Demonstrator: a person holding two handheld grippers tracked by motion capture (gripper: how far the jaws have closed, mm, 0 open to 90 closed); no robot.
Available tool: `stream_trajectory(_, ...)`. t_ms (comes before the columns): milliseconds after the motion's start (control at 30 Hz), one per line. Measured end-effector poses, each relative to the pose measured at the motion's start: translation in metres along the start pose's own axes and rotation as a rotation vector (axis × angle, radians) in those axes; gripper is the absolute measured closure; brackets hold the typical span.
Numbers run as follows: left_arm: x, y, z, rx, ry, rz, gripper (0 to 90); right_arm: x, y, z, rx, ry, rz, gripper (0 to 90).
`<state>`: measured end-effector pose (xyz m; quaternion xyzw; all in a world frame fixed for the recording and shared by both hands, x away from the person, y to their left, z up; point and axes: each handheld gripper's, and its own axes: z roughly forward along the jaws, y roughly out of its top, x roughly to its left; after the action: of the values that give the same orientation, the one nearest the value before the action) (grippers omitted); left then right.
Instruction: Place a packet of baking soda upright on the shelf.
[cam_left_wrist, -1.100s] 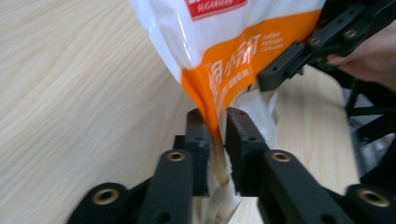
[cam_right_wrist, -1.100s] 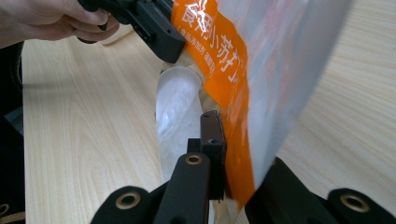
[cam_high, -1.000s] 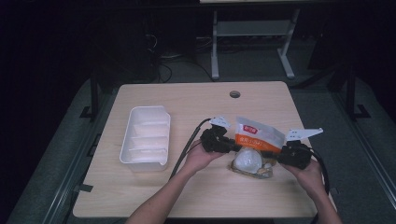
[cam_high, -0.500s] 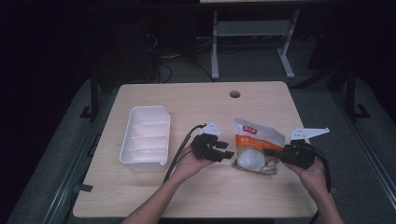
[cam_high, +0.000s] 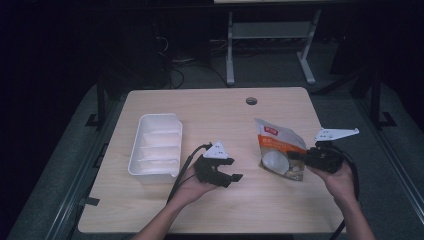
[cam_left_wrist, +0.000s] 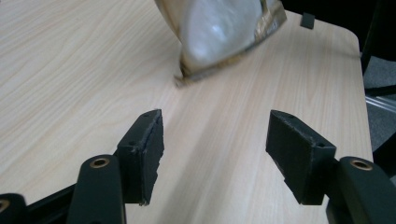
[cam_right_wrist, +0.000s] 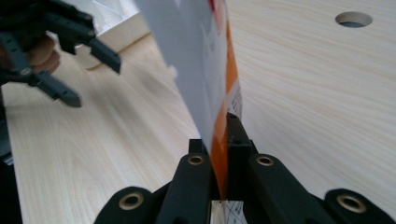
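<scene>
High view: right gripper (cam_high: 300, 161) fingers clamped on edge of pouch (cam_high: 278, 149); left gripper (cam_high: 234, 179) just been opening, empty. Pouch light, floppy, slippery; hold sealed edge.

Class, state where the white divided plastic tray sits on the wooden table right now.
In the high view, the white divided plastic tray sits on the left part of the wooden table, just left of the left tool.

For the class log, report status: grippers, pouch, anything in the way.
Left gripper jaws just opened, nothing between them. Right gripper shut on snack pouch edge, pouch tilted up. White tray off to the side, path unobstructed.
</scene>
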<state>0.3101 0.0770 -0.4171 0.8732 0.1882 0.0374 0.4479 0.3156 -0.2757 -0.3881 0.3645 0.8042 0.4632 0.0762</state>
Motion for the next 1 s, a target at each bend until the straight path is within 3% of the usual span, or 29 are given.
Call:
stream_trajectory(200,-0.008,-0.013,-0.006,0.003,0.013,0.012,30.2,0.003,0.017,0.000,0.018,-0.017,-0.008,89.7)
stream_trajectory(500,-0.018,-0.028,-0.018,0.008,0.023,0.030,27.3,0.007,0.033,0.005,0.017,-0.005,-0.015,89.7)
stream_trajectory(1000,-0.020,-0.054,-0.034,0.034,0.025,0.019,24.0,0.018,0.071,0.029,0.026,0.029,-0.054,89.6)
